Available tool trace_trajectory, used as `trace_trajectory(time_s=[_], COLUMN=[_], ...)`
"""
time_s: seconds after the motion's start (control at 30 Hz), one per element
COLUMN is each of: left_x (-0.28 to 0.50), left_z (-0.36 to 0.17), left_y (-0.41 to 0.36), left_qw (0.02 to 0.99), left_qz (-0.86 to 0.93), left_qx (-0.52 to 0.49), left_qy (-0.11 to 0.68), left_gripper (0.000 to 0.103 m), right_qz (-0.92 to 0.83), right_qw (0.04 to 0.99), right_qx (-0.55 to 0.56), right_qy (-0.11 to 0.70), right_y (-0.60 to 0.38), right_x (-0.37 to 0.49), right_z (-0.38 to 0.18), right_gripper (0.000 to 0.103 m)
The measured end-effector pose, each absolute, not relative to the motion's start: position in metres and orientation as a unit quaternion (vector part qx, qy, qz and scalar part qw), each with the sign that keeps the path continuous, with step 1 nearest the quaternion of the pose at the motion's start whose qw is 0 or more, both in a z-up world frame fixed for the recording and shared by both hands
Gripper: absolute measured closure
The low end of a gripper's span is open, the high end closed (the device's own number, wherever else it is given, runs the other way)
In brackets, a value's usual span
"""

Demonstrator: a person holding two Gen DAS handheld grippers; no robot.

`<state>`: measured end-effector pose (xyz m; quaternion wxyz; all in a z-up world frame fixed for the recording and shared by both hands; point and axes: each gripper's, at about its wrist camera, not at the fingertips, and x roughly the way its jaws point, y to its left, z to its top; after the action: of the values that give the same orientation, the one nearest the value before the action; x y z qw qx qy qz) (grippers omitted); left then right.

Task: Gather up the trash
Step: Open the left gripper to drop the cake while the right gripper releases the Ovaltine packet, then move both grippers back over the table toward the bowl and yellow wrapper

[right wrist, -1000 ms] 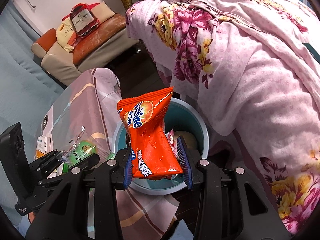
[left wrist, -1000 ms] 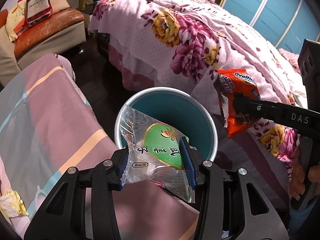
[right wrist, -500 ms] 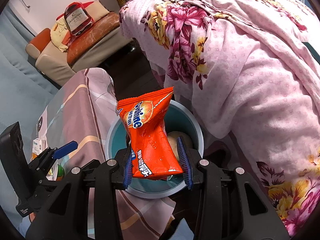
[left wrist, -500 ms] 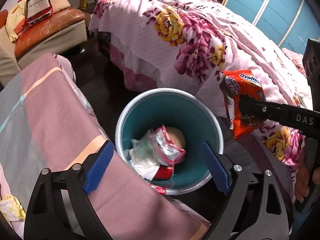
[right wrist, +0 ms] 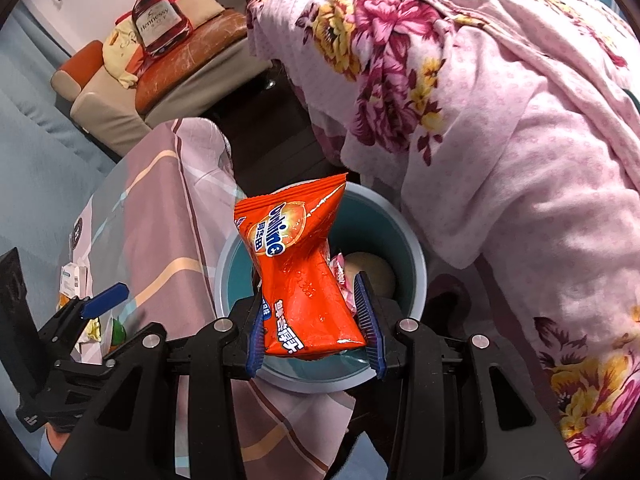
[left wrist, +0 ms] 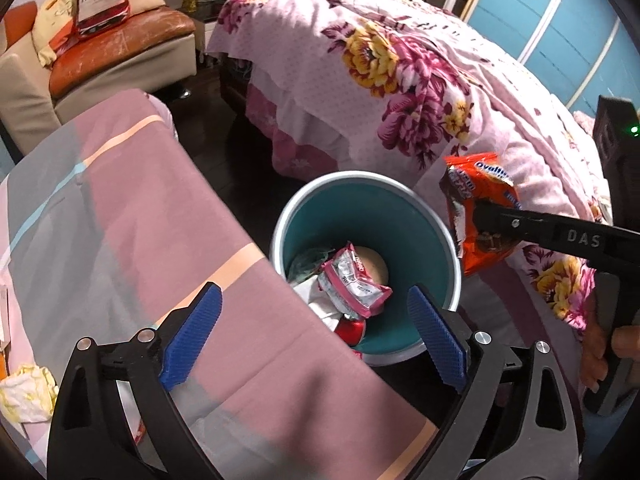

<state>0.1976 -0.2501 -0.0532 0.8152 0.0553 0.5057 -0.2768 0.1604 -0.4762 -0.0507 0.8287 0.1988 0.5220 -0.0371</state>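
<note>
A teal bin with a grey rim stands on the dark floor between table and bed. It holds a pink wrapper, a red can and other crumpled trash. My left gripper hangs over the table's edge and the bin, its jaws opening wide with nothing between them. My right gripper is shut on an orange Ovaltine packet above the bin. In the left wrist view that packet hangs by the bin's right rim.
A glass-topped table with a striped pink cloth lies left of the bin, with a crumpled tissue and a small box on it. A flowered bed is close behind, a sofa at far left. A hand grips the right handle.
The left jaws let go of the clear green-labelled packet and spread wide; it is gone from them. The bin now sits further right in the left view. The right gripper keeps its hold.
</note>
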Motion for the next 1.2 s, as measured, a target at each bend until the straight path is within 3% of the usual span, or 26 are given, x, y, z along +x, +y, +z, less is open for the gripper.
trace_trajectory(time_s=[0.23,0.47,1.2], left_x=[0.195,0.195,0.172], left_z=[-0.049,-0.048,-0.042], left_y=[-0.229,-0.208,-0.1], left_qw=[0.82,0.824,0.843], left_qz=[-0.27,-0.262,-0.213], left_qx=[0.039,0.027,-0.004], left_qy=[0.503,0.502,0.494], left_gripper=[0.008,0.007,0.006], right_qz=[-0.032,-0.041,0.006], right_qw=[0.825,0.826,0.819], right_qx=[0.185,0.178,0.14], right_qy=[0.533,0.533,0.557], right_y=[-0.458,-0.444,-0.354], right_x=[0.169,0.173,0.175], right_z=[-0.054,-0.051,-0.038], right_gripper=[0.059,0.031,0.028])
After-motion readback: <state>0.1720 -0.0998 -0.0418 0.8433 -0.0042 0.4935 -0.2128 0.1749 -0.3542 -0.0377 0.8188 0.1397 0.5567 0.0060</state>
